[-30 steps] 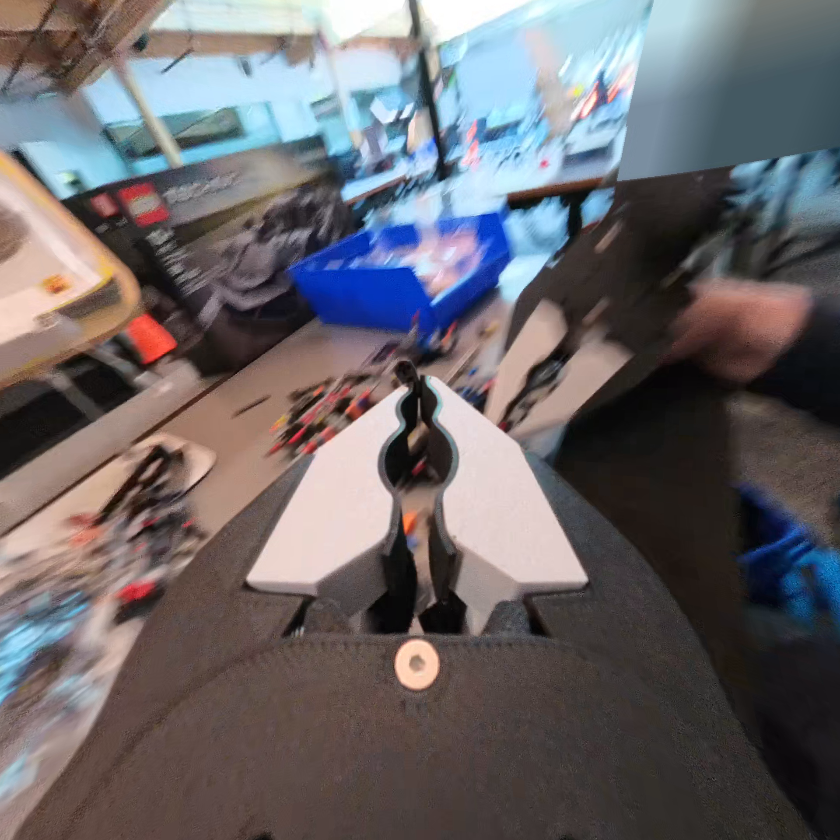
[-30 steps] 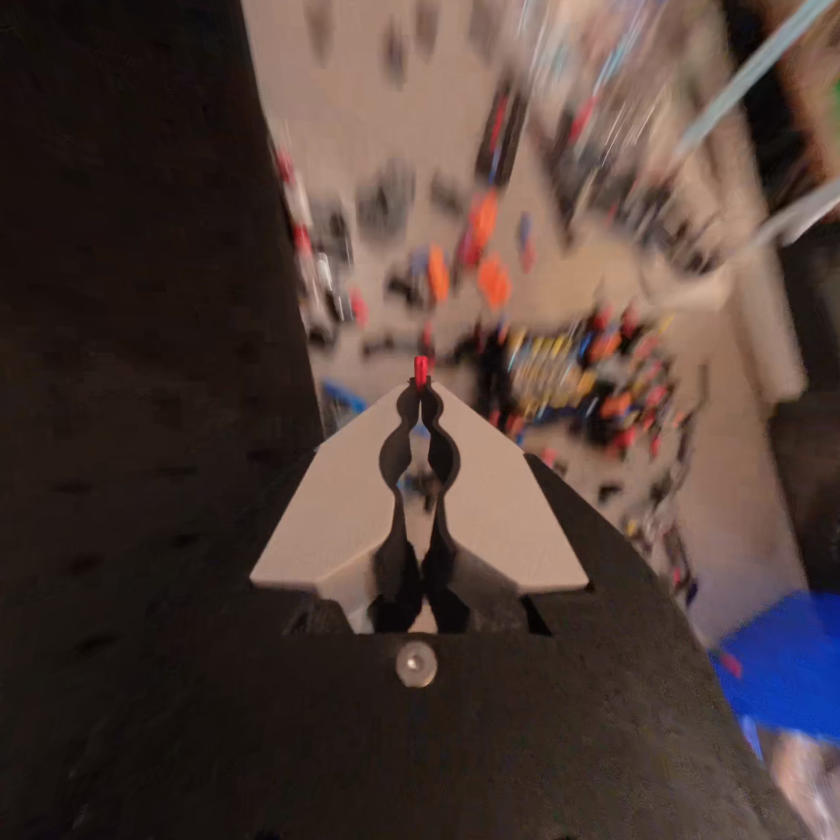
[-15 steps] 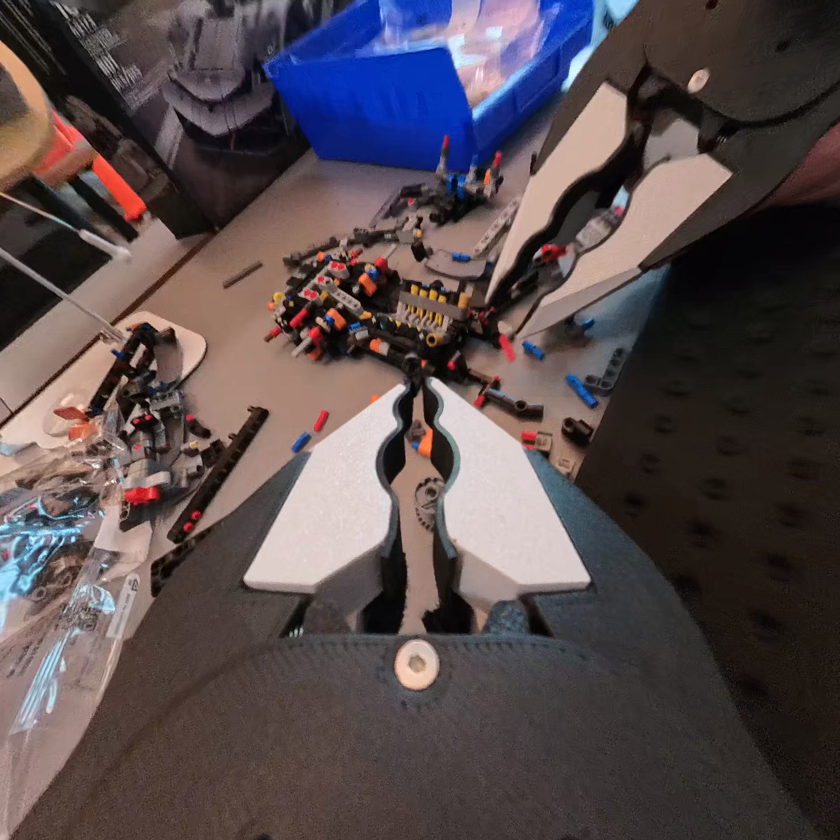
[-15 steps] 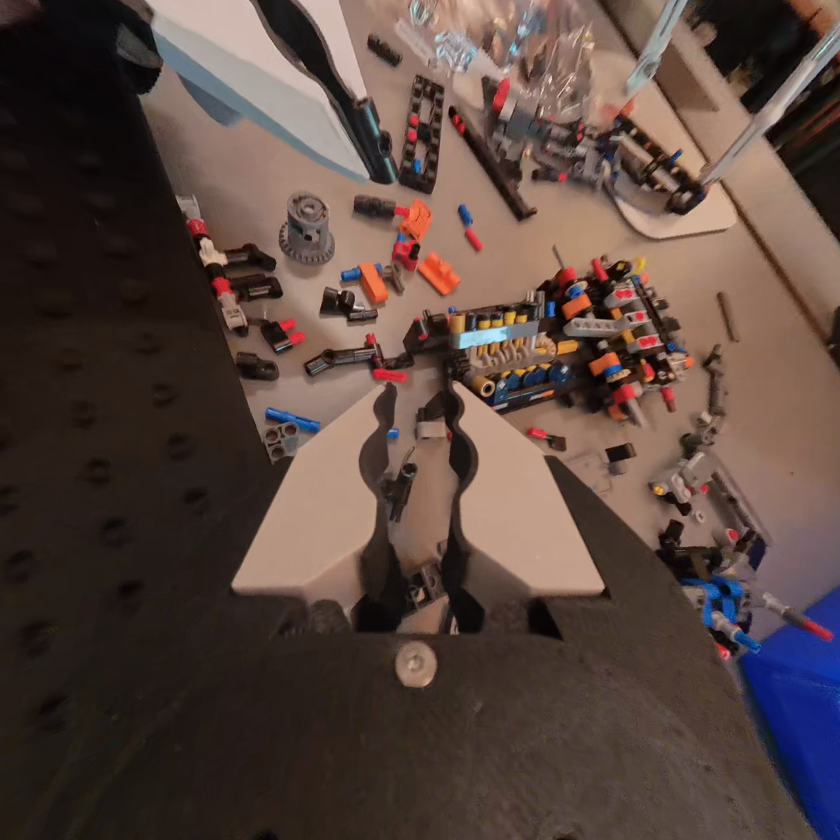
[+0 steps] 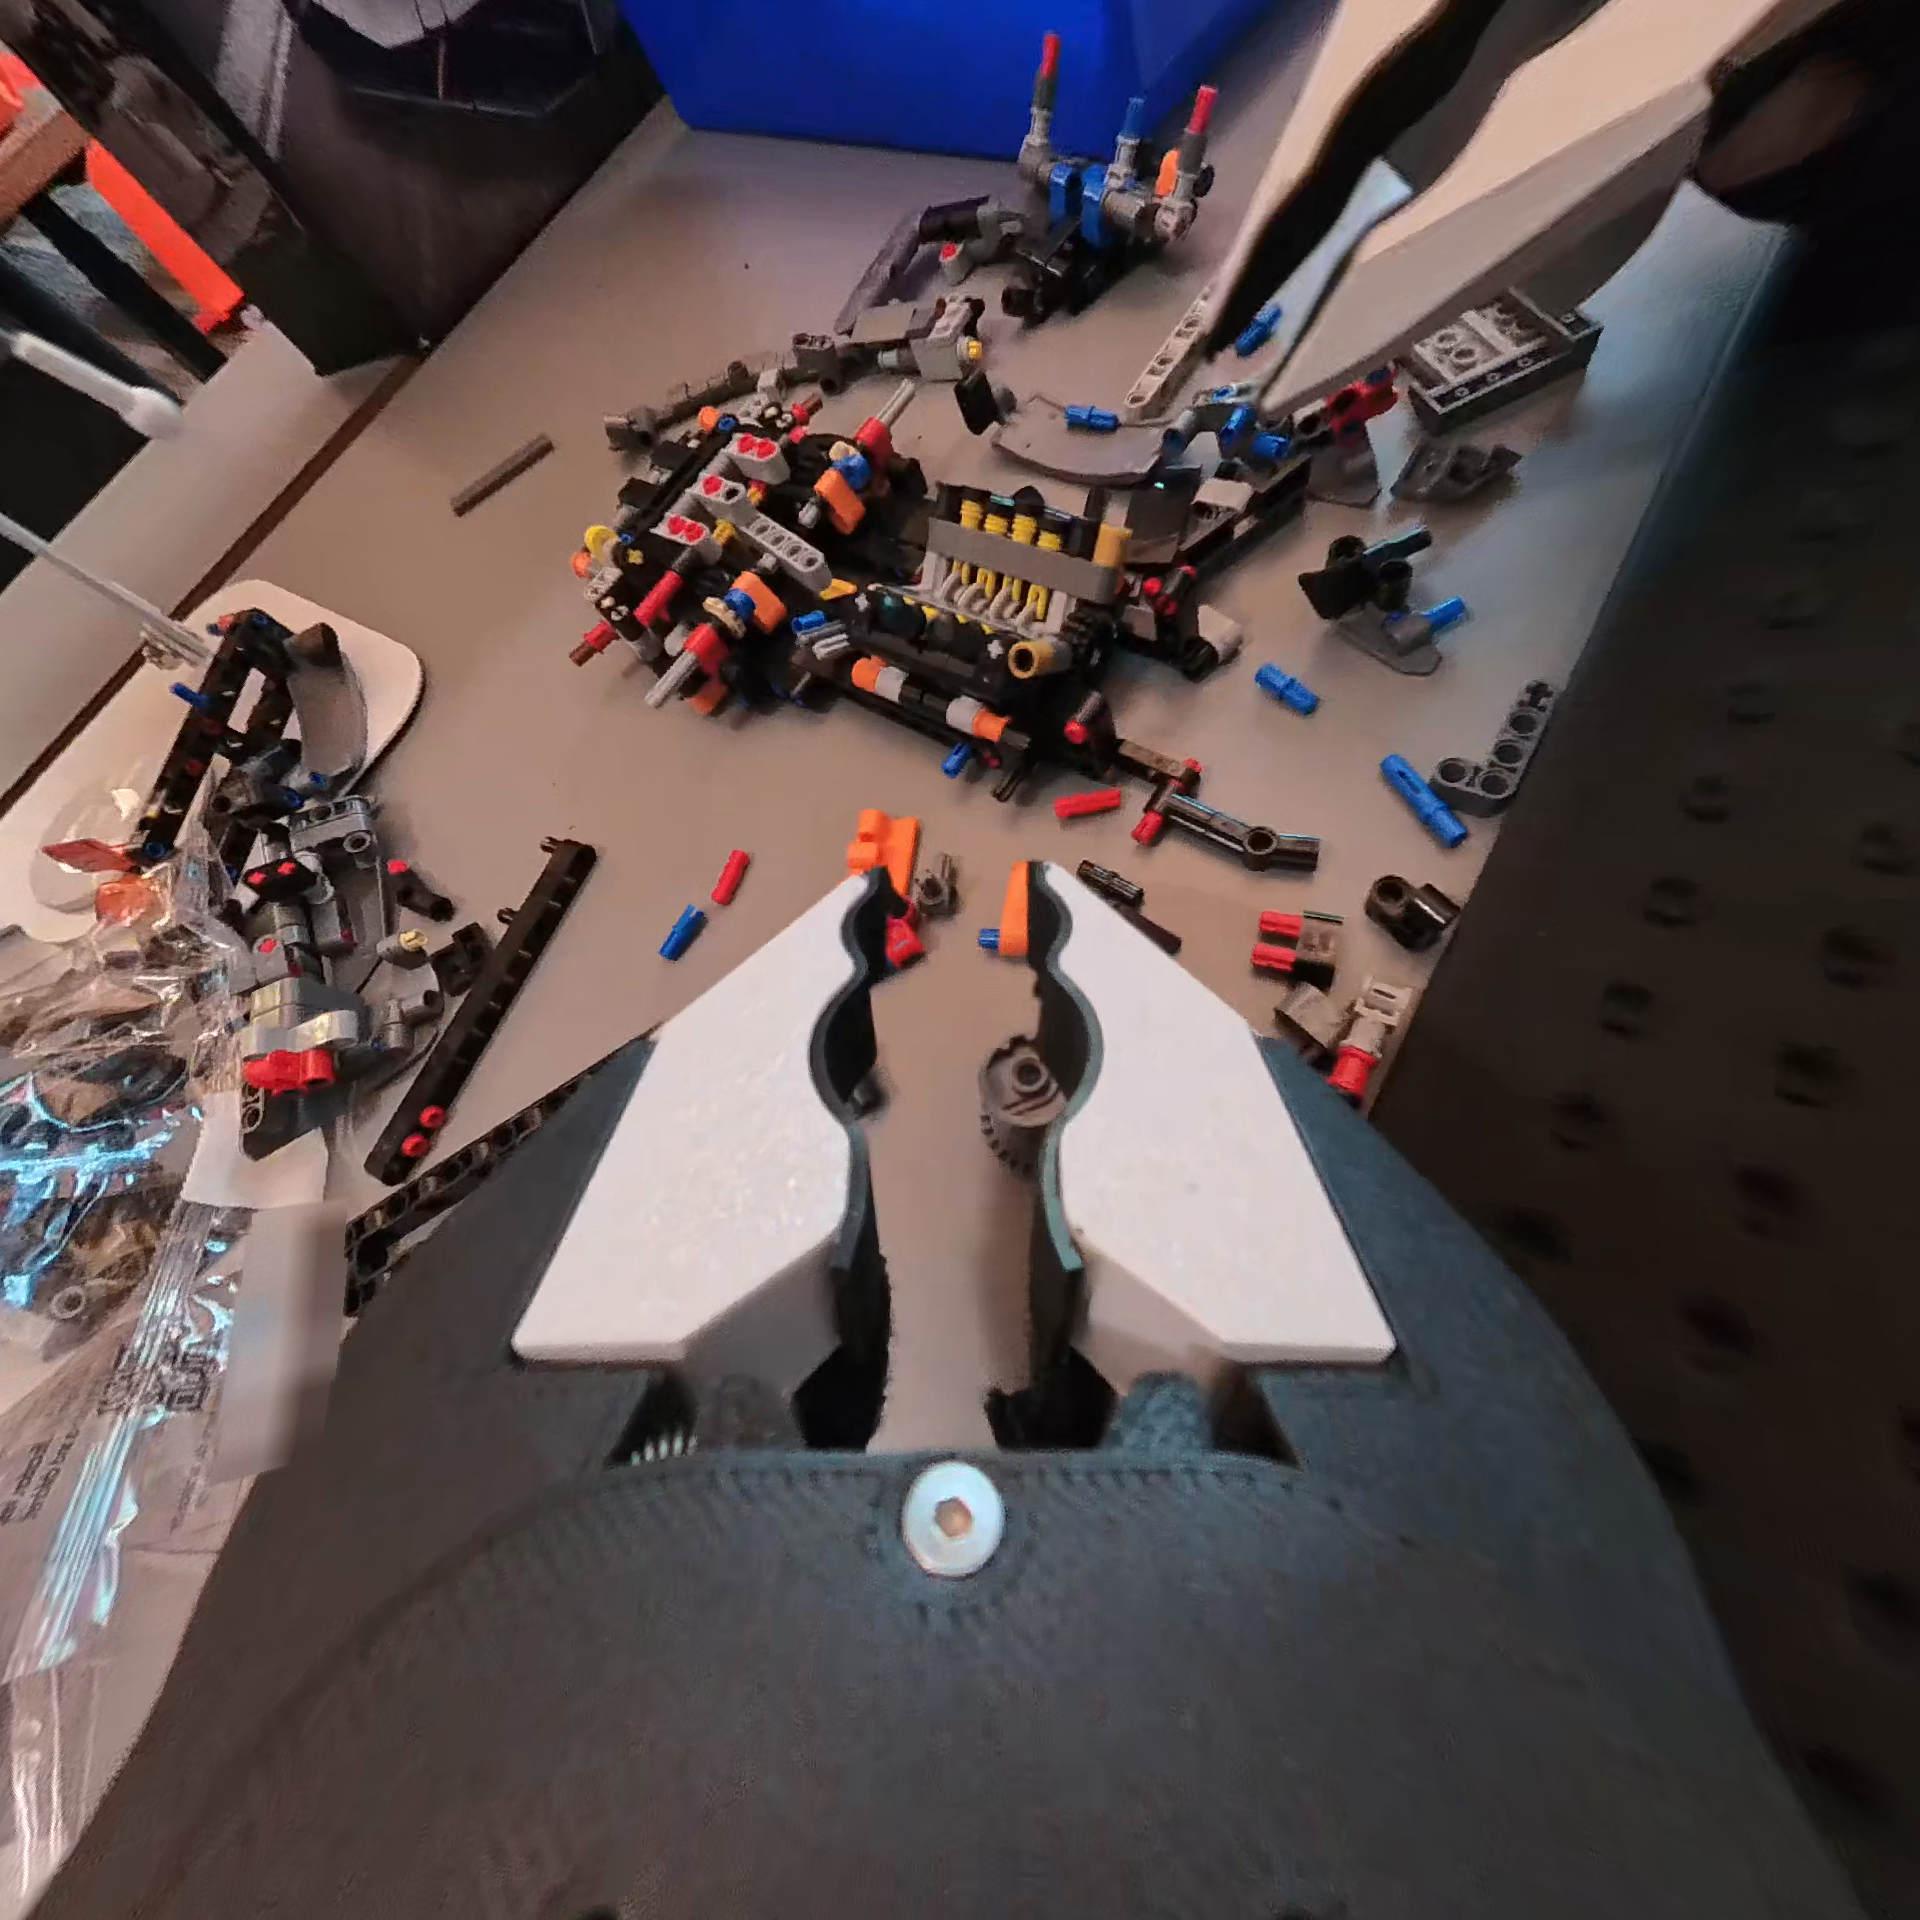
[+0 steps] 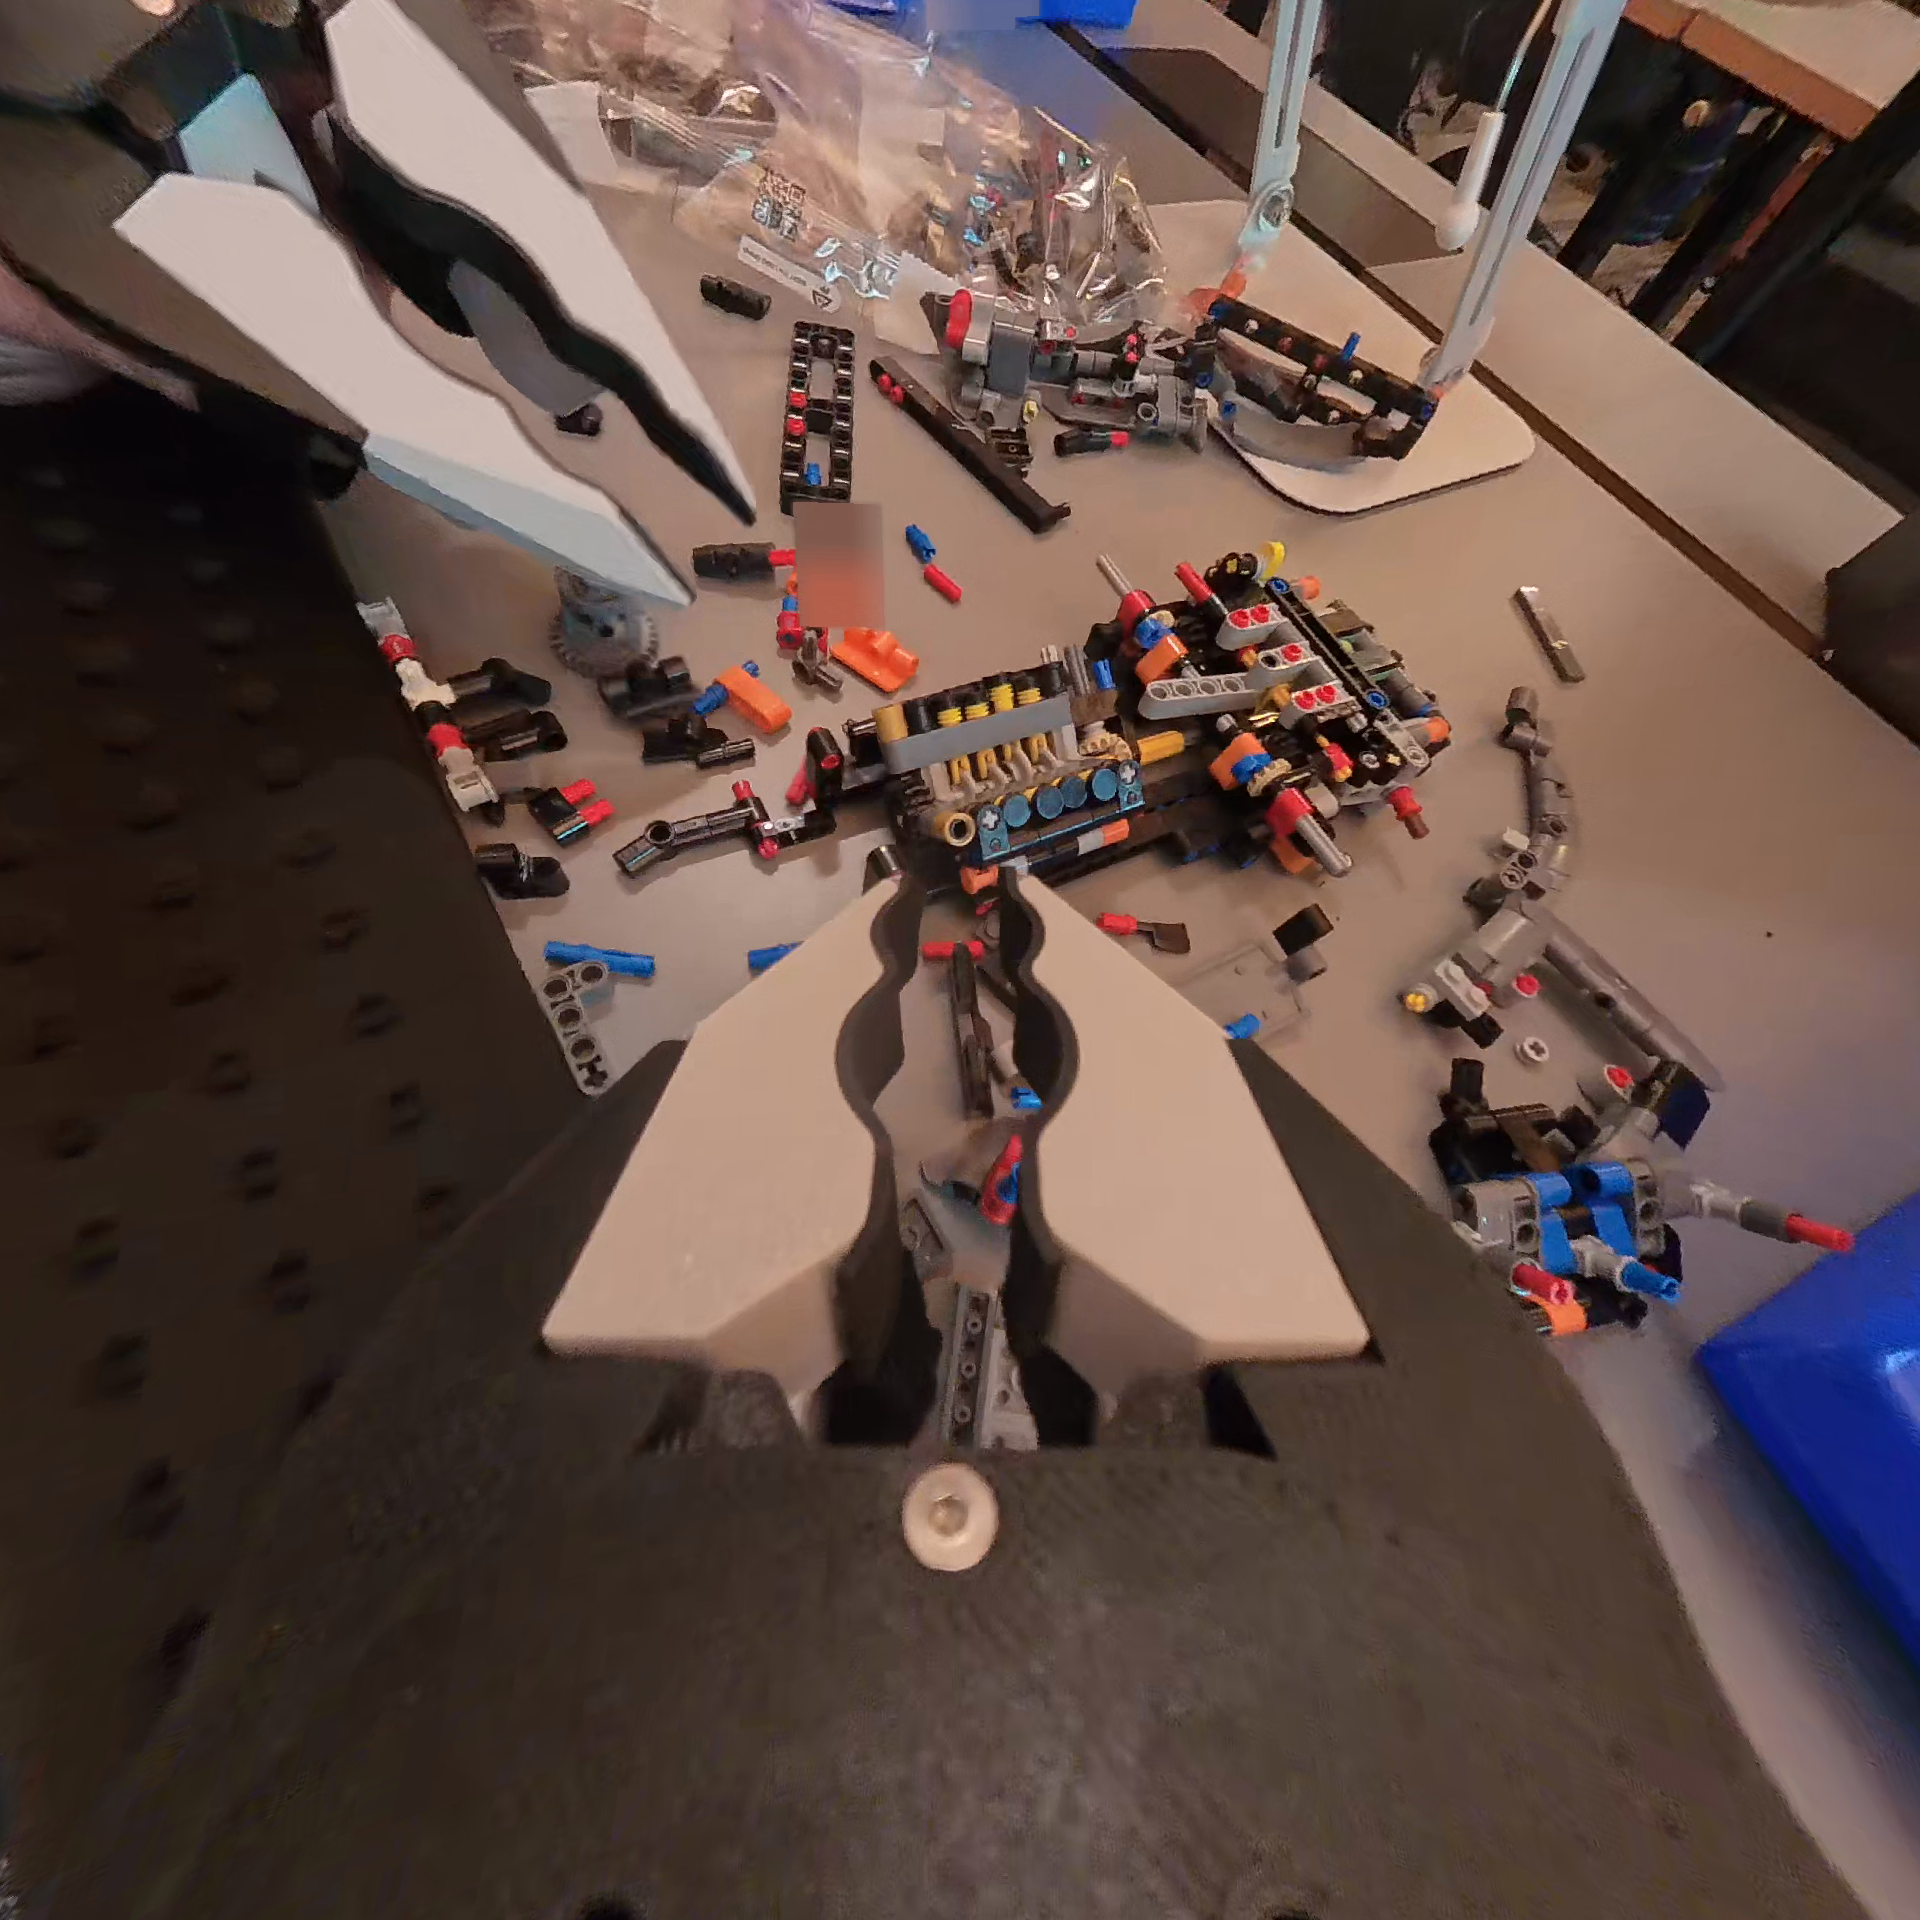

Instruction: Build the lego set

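Note:
The partly built Lego chassis [image 5: 883, 582] lies mid-table, black with yellow, orange and red parts; it also shows in the right wrist view [image 6: 1143, 748]. My left gripper [image 5: 956, 883] is open and holds nothing. It hovers over loose parts: an orange piece [image 5: 883, 842], an orange piece with a blue pin [image 5: 1013, 914] and a grey gear [image 5: 1023, 1091]. My right gripper [image 6: 958, 883] is open just in front of the chassis. A black beam with a red pin [image 6: 961, 997] lies on the table between its fingers, untouched. Each gripper also shows in the other view, the right [image 5: 1247, 374] and the left [image 6: 712, 556].
A blue bin [image 5: 935, 62] stands at the far edge and shows in the right wrist view [image 6: 1849, 1382]. Clear plastic bags [image 5: 83, 1195] and a white stand base [image 6: 1382, 468] with a sub-assembly sit to one side. A black perforated mat [image 5: 1714, 1039] borders the table. Several loose pins and beams are scattered around. One gripper's finger ends stand about 11 centimetres off the other's. My left tips are roughly 6 centimetres from the orange piece [image 5: 883, 842]. My right wrist view [image 6: 884, 658] looks at it from another angle.
Both grippers swung down toward the table. The left jaws opened; the small dark piece at their tip is gone. The right jaws let go of a red pin, opened wide, then narrowed a little.

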A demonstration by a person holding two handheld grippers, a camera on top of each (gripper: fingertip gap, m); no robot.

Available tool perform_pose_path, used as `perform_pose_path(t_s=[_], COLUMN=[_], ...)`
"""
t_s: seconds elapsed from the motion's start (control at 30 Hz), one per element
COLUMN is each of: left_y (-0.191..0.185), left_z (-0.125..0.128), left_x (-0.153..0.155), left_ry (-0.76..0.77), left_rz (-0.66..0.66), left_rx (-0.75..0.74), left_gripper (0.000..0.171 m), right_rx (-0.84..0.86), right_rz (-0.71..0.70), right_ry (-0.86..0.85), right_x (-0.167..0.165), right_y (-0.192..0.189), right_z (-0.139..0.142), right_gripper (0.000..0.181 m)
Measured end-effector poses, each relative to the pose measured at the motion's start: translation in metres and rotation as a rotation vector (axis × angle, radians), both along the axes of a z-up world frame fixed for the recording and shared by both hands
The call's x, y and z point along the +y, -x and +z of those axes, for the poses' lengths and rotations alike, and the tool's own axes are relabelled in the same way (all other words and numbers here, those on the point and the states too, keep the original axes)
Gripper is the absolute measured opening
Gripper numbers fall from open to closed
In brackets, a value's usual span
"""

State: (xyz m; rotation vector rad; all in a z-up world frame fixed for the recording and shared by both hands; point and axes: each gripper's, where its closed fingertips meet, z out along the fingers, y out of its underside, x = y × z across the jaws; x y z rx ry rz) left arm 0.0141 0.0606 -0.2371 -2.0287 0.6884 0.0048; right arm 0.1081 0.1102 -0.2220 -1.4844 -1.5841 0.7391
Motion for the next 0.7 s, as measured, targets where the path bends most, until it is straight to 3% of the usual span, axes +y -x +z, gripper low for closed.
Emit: perform_pose_path(t_s=[0.2,0.47,0.7], left_y=[0.011,0.005,-0.001], left_z=[0.015,0.001,0.006], left_x=[0.003,0.005,0.005], left_ry=[-0.057,-0.052,-0.084], left_rz=[0.053,0.043,0.031], left_rx=[-0.092,0.11,0.127], left_gripper=[0.023,0.023,0.023], right_rx=[-0.101,-0.224,-0.209], right_rz=[0.049,0.12,0.12], right_ry=[0.038,0.034,0.046], right_x=[-0.004,-0.018,-0.022], right_y=[-0.012,-0.012,-0.009], right_z=[-0.017,-0.038,-0.033], right_gripper=[0.018,0.016,0.016])
